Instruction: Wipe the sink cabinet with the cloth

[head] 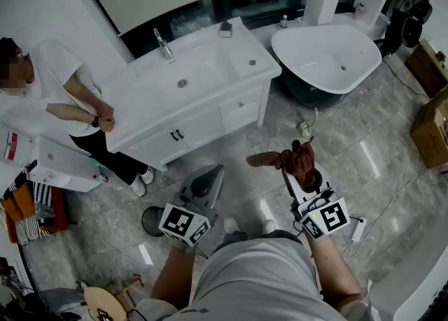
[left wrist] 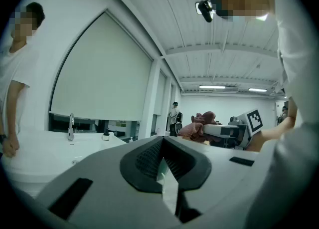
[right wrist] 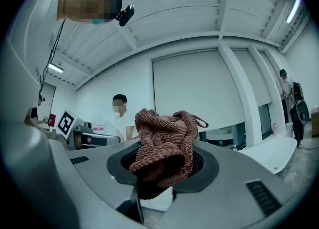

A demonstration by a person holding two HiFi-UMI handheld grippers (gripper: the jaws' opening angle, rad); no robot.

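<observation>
The white sink cabinet [head: 210,113] with its faucet [head: 163,43] stands ahead of me, a step away across the floor. My right gripper [head: 297,169] is shut on a bunched red-brown cloth [head: 287,159], held in the air over the floor to the cabinet's right. In the right gripper view the cloth [right wrist: 167,148] spills out over the shut jaws. My left gripper [head: 210,173] is shut and holds nothing, pointing towards the cabinet's drawers. The left gripper view shows the basin top [left wrist: 45,148] at the left and the cloth [left wrist: 199,125] at the right.
A person [head: 63,96] leans on the cabinet's left end with hands clasped. A white bathtub [head: 329,57] stands to the right of the cabinet. Cardboard boxes [head: 430,127] sit at the far right. A small fitting [head: 304,129] and a cable with a power strip [head: 357,229] lie on the floor.
</observation>
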